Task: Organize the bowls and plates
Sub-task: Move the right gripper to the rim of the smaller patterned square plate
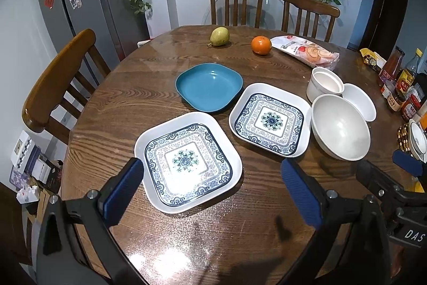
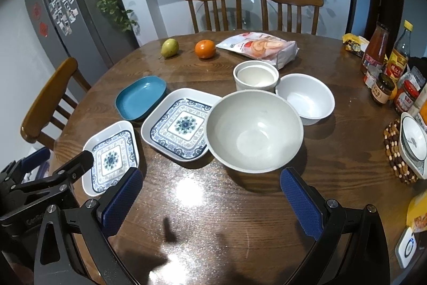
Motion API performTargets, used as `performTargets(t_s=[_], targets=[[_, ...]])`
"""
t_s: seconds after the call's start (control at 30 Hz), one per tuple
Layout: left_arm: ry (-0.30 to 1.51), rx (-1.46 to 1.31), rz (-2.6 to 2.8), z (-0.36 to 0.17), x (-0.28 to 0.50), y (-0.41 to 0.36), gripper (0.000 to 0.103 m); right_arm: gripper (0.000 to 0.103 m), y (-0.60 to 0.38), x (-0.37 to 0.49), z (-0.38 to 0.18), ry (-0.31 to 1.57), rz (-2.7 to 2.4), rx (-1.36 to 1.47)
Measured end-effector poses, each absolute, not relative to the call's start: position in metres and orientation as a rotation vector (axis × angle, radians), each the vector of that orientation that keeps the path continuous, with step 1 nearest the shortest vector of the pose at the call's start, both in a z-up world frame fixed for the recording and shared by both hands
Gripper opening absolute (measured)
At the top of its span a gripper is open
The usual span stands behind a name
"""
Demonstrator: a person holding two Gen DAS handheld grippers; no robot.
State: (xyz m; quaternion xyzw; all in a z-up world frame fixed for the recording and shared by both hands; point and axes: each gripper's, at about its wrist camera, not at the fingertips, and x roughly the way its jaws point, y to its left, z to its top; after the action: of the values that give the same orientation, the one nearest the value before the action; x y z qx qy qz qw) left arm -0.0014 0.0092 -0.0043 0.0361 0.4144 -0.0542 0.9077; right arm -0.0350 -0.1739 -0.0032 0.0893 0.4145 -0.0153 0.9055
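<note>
Two white square plates with blue patterns lie on the round wooden table (image 1: 240,218). The nearer one (image 1: 188,162) is just beyond my open left gripper (image 1: 212,164); the other (image 1: 269,120) is right of it. A blue plate (image 1: 209,87) lies behind them. A large white bowl (image 2: 254,130) sits just ahead of my open right gripper (image 2: 210,175), which holds nothing. Behind it are a smaller white bowl (image 2: 305,98) and a straight-walled white bowl (image 2: 256,76). Both grippers hover over the table's near edge, side by side.
A pear (image 1: 219,36), an orange (image 1: 261,45) and a snack bag (image 1: 305,51) lie at the far side. Bottles and jars (image 2: 387,66) crowd the right edge, near a beaded trivet (image 2: 397,151) carrying a patterned bowl. Wooden chairs (image 1: 236,3) surround the table.
</note>
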Motion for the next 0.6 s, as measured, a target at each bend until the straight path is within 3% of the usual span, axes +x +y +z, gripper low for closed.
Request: performTargets(t_s=[0.6], targets=[[0.968,-0.012,-0.062,-0.036,0.016,0.051,0.102,0.103,-0.139,-0.019,-0.031,0.938,0.107,0.235]])
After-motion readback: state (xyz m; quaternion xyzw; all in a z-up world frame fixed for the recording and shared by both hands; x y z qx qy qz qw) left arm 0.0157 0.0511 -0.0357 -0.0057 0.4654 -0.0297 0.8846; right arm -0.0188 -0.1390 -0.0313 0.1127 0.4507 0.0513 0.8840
